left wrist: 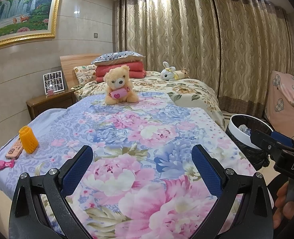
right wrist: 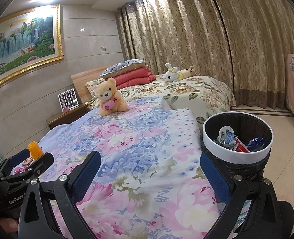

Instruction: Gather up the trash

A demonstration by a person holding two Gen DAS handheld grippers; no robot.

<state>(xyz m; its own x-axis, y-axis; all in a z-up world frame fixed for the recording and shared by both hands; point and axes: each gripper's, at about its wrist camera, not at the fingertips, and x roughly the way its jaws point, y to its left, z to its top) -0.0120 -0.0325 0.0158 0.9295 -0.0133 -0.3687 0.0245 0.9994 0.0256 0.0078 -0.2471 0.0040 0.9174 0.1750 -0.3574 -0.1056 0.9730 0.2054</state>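
Left wrist view shows the left gripper [left wrist: 142,171] hanging over the flowered bed [left wrist: 127,131] with its jaws spread wide and nothing between them. The right gripper [right wrist: 150,176] is the same in its own view: jaws released, empty, held over the near end of the bed beside the bin [right wrist: 237,155].

The bin stands on the floor just off the bed's right edge and already holds several crumpled wrappers [right wrist: 228,137]. What looks like the only trash left on the bed is the orange foam net [left wrist: 28,139], standing upright near the far left corner. It is just beside a pinkish remote-like object [left wrist: 14,151], with a small pink toy [left wrist: 4,163] a little nearer the edge.

The main risk, as I judge it, is grabbing the wrong thing. The net and the remote-like object sit so close that wide jaws coming down could close on both, or nudge it or the toy off the bed.

The net also looks soft and springy, so a shallow pinch may let it slip out on the way across the bed. The teddy bear [left wrist: 120,84] is well apart and should not interfere.

The carry ends at the opposite side, so a release before the bin's rim would leave the net on the bed or floor.
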